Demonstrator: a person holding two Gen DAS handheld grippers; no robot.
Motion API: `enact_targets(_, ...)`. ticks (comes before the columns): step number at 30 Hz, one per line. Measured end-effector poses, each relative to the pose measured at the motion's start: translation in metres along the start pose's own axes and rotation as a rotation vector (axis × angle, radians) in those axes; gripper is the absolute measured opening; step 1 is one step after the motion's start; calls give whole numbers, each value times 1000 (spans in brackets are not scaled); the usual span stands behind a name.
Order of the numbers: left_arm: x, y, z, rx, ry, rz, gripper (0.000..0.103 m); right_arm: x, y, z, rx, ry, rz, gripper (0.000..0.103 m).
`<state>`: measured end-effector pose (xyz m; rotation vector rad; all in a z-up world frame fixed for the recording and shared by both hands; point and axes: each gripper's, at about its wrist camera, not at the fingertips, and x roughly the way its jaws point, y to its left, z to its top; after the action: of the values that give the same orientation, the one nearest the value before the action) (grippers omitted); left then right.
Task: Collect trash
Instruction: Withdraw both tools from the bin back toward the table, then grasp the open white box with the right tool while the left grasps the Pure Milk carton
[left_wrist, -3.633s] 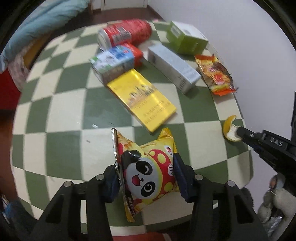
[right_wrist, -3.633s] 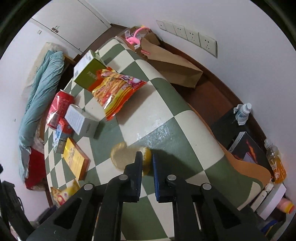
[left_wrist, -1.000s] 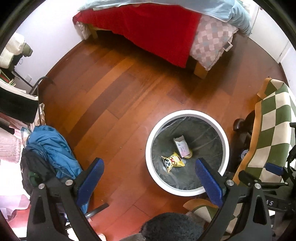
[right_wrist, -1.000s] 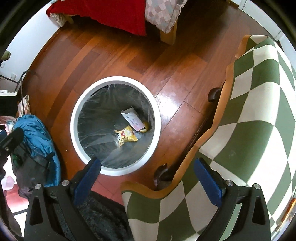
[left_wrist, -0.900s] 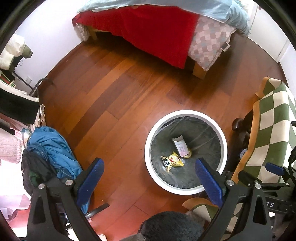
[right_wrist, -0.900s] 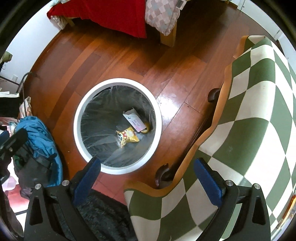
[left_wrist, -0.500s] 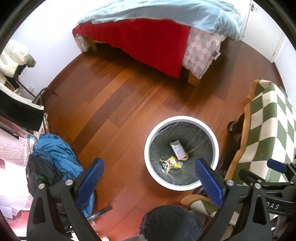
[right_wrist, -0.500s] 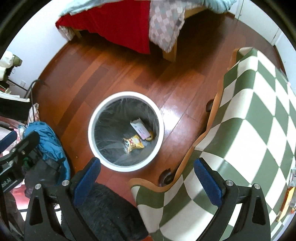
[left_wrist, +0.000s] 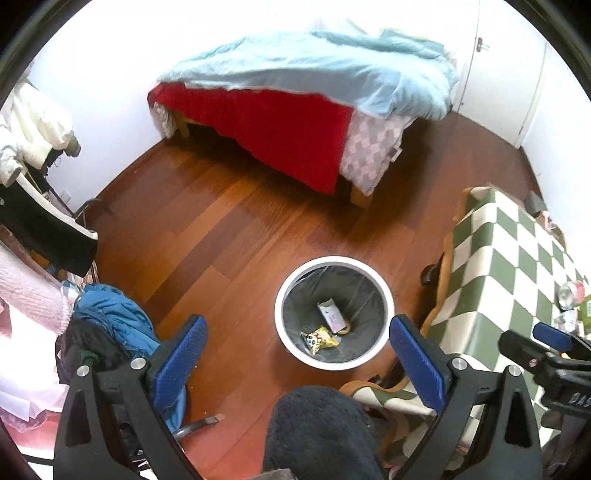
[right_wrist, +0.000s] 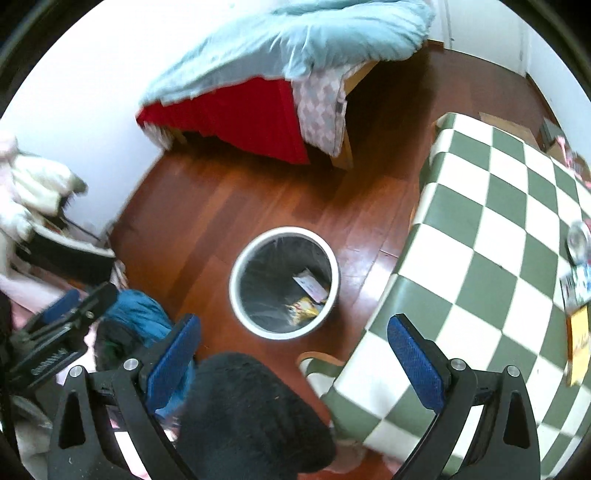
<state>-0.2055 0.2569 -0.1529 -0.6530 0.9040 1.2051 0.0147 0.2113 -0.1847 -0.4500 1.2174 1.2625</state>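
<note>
White-rimmed bin (left_wrist: 295, 280) on floor, panda snack bag (left_wrist: 319, 339) inside, at 12 o'clock between splayed left hand-held gripper (left_wrist: 297, 363) fingers, right hand-held gripper (right_wrist: 291, 356) likewise released, empty.

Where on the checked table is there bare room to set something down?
The near and middle part of the green-and-cream checked table is bare, from its edge beside the white round bin inward. The far right side is crowded: a silver can, a yellow box and cartons.
</note>
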Motion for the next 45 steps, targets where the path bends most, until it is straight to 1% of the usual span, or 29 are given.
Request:
enact_targets(3,-20,-14,-3,16,-27,-7,100,-35,-22,-13,80,-50,44,102)
enact_targets(6,-37,-38,-5,46,-65,-53,100,-72,-61,-28,182,-107,32,102)
enact_targets(7,-40,-48,-5,61,-71,-62,100,-80,-74,-32,209,-123,19,102)
enact_targets(10,-37,-90,-9,131,-66,-95,100,-111,-133,-52,331,-167,-53,102)
enact_targets(13,-23,-145,-18,205,-27,-142,100,-138,-202,-78,461,-191,-121,102)
enact_targets(14,-17,-167,-21,239,-16,-156,100,-143,-219,-84,487,-195,-140,102)
enact_targets(15,-11,-192,-25,285,-2,-173,100,-150,-246,-93,525,-197,-178,102)
enact_targets(16,-7,-212,-29,321,10,-185,101,-152,-265,-97,544,-194,-201,102)
enact_targets(19,8,-288,-42,448,48,-237,103,-156,-325,-104,588,-185,-257,102)
enact_targets(21,14,-329,-51,519,60,-253,103,-153,-357,-101,584,-170,-294,102)
enact_targets(23,23,-367,-57,584,67,-240,103,-142,-392,-90,561,-127,-337,97)
enact_targets(24,28,-383,-60,611,73,-246,103,-134,-410,-82,547,-101,-356,97)
enact_targets(25,32,-396,-61,631,76,-235,103,-126,-423,-76,531,-80,-368,96)
enact_targets(27,44,-418,-63,675,86,-219,103,-111,-442,-65,495,-34,-387,94)
enact_targets(28,49,-427,-64,693,93,-210,103,-100,-452,-58,478,-11,-386,92)
enact_targets(30,57,-444,-64,745,87,-194,103,-80,-467,-47,459,33,-365,90)
enact_targets(31,59,-451,-63,766,82,-188,103,-71,-471,-43,456,50,-361,86)
enact_targets(33,62,-465,-60,813,77,-195,103,-55,-479,-39,441,81,-346,73)
enact_targets(34,62,-471,-59,832,76,-207,103,-49,-482,-38,437,94,-338,57)
enact_targets(35,63,-480,-57,854,78,-226,103,-47,-484,-39,440,100,-324,53)
enact_targets(36,63,-486,-56,868,82,-241,102,-50,-485,-42,450,85,-321,52)
enact_targets(37,62,-494,-55,888,91,-272,102,-53,-484,-47,463,83,-327,50)
enact_targets(40,61,-514,-57,956,115,-351,102,-69,-489,-65,542,65,-338,48)
enact_targets(44,65,-544,-73,1090,165,-412,101,-77,-492,-81,594,58,-319,47)
enact_targets(45,67,-548,-76,1111,173,-410,97,-76,-493,-83,596,60,-320,47)
